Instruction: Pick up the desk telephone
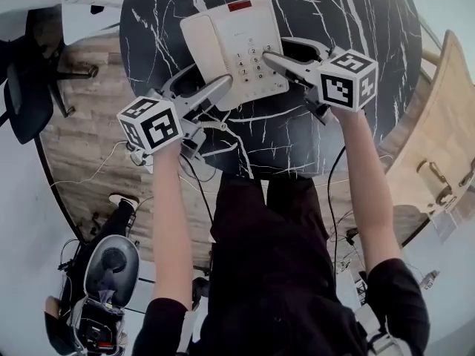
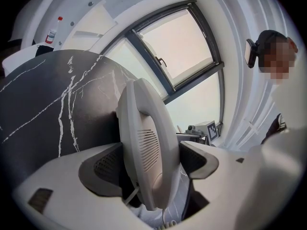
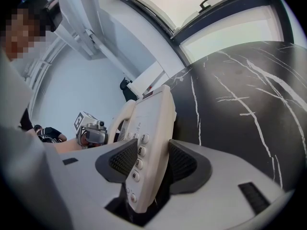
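Nearest the wearer, black-and-white square patterns are shown on the left marker cube (image 1: 151,124) and the right marker cube (image 1: 347,78).

The jaws of the left gripper (image 2: 149,161) are closed on the handset (image 2: 144,138), which is gripped near its lower end beside a slotted grille.

The jaws of the right gripper (image 3: 152,164) are clamped, fairly wide, on the right edge of the desk telephone (image 1: 249,50), with one pad on the keypad face and the other on the underside. On the keys (image 3: 142,151) beside that pad, 3, 6, 9 and # can be read.

The telephone is off-white and rectangular, with the handset laid along its left side. A small red label (image 1: 240,6) is set at the telephone's far edge, its print too small to read.

The telephone is seen over a black table (image 1: 334,21) veined in white. Whether the telephone rests on it cannot be told.
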